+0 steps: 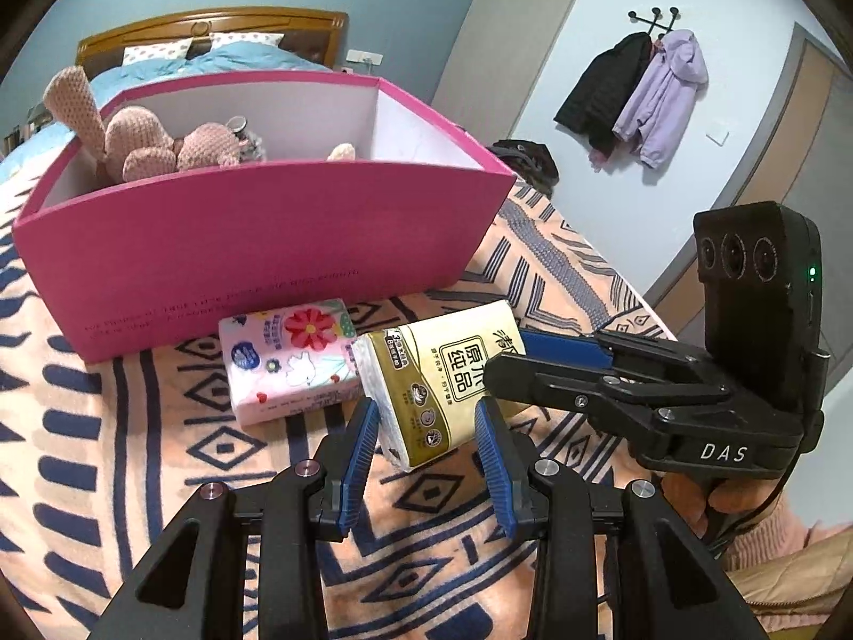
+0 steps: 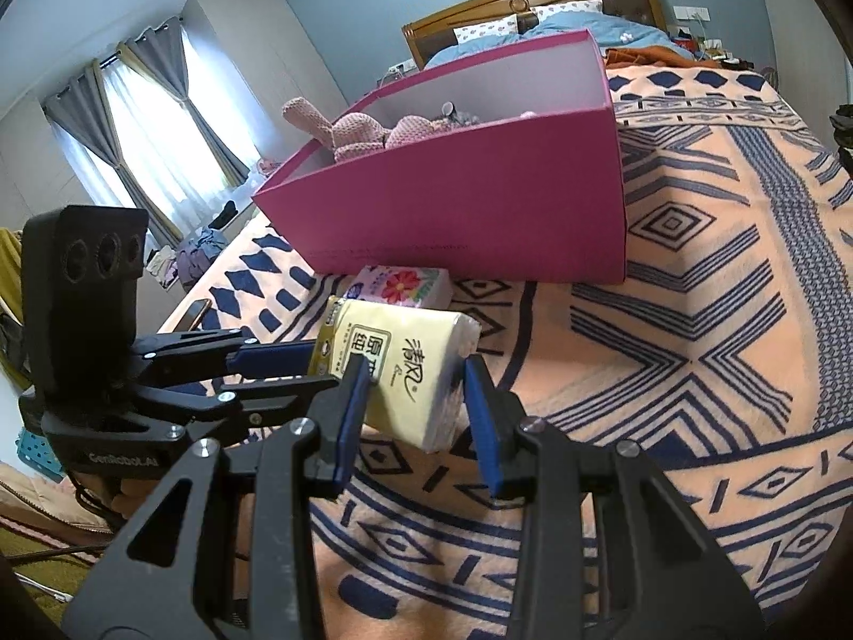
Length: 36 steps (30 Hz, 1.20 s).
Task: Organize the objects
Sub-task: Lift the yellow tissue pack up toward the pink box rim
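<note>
Both of mine grasp the yellow tissue pack (image 1: pixel 442 384): left gripper (image 1: pixel 426 426) clenched on its near end, right gripper (image 2: pixel 416 389) on the other. It hangs tilted above the blanket (image 1: pixel 133 453); pink box (image 1: pixel 256 245) lies just ahead (beyond the flowered pack (image 1: pixel 290 362)). Soft, crinkly plastic brick.

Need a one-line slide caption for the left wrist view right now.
Both grippers, left gripper and right gripper, clamp the yellow tissue pack beside the floral tissue pack, before the pink box.
</note>
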### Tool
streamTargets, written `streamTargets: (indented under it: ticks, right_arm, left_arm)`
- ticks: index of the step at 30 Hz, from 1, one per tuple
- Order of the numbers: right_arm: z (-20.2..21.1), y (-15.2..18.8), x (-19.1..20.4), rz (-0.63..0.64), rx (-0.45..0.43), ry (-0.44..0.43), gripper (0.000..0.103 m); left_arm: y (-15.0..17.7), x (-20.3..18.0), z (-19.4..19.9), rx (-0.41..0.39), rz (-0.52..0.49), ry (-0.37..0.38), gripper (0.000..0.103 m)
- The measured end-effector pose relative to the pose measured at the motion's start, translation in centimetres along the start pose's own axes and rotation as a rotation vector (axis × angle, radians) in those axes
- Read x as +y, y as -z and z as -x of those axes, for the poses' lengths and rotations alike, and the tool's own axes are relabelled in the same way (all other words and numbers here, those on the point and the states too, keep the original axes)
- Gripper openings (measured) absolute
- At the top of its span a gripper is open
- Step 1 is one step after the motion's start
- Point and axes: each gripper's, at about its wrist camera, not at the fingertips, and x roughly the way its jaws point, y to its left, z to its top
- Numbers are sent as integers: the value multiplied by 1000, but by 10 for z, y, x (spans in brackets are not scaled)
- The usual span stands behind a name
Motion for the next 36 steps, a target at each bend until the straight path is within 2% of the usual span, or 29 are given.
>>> streamTargets:
  ticks: [14, 36]
  right_arm:
    - [14, -22, 8, 46, -72, 11, 40]
    - [23, -48, 13, 88, -136, 28, 40]
  left_arm:
    - [-21, -7, 15, -57, -32, 1, 37]
    - [-44, -7, 17, -98, -45, -3, 37]
